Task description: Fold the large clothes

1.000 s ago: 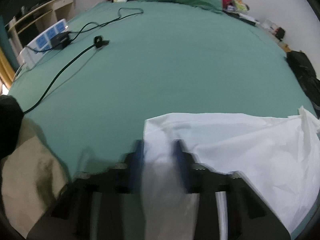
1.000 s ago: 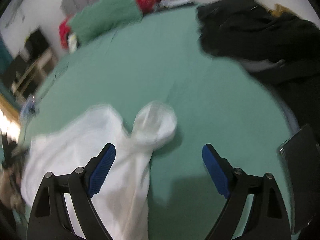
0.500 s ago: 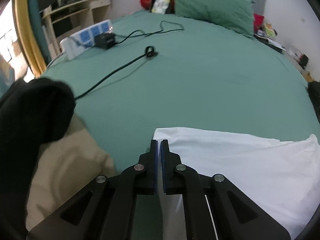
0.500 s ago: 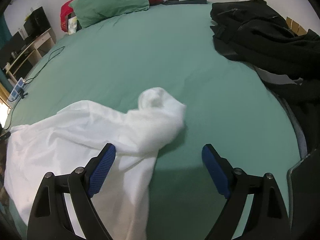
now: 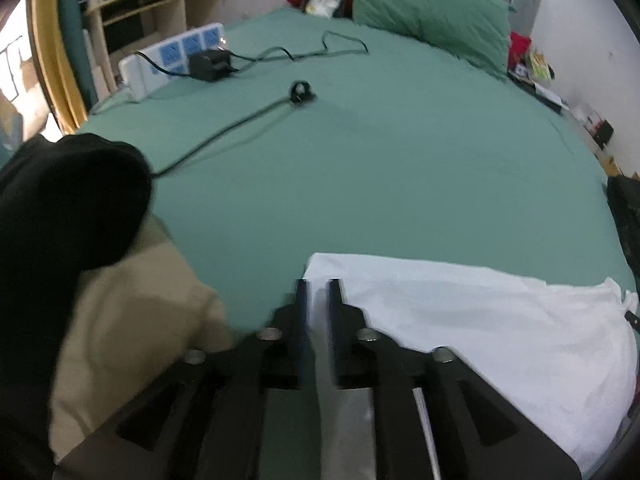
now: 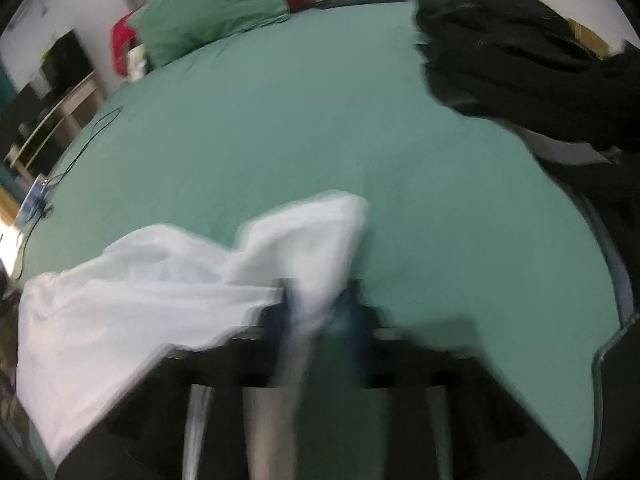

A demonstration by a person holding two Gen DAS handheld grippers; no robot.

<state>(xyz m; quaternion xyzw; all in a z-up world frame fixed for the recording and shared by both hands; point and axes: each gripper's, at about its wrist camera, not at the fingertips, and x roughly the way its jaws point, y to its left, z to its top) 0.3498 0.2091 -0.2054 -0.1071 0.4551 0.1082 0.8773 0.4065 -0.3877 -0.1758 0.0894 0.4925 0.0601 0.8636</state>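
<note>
The white garment (image 5: 472,320) lies spread on the near edge of the green bed (image 5: 400,168), its left corner between the fingers of the left gripper (image 5: 318,292). Half a second ago those fingers were pressed together on the corner; now a narrow gap shows between them with white cloth in it, and whether they still pinch it I cannot tell.

In the right wrist view the garment (image 6: 160,292) bunches up toward the right gripper (image 6: 318,300). That gripper stood wide apart before, its fingers on either side of the raised white lump; now they have drawn in close around a fold of the cloth, though heavy blur hides whether the hold is firm. The whole view has shifted nearer the cloth.

Just left of the garment sits a beige cloth (image 5: 132,320) with a black one (image 5: 68,208) on top, both larger in frame than before. Further up the bed lie a black cable (image 5: 224,132), a charger (image 5: 208,65) and a white power strip (image 5: 168,60). A green pillow (image 5: 432,16) rests at the head. Black clothes (image 6: 532,68) are piled on the bed's right side.
</note>
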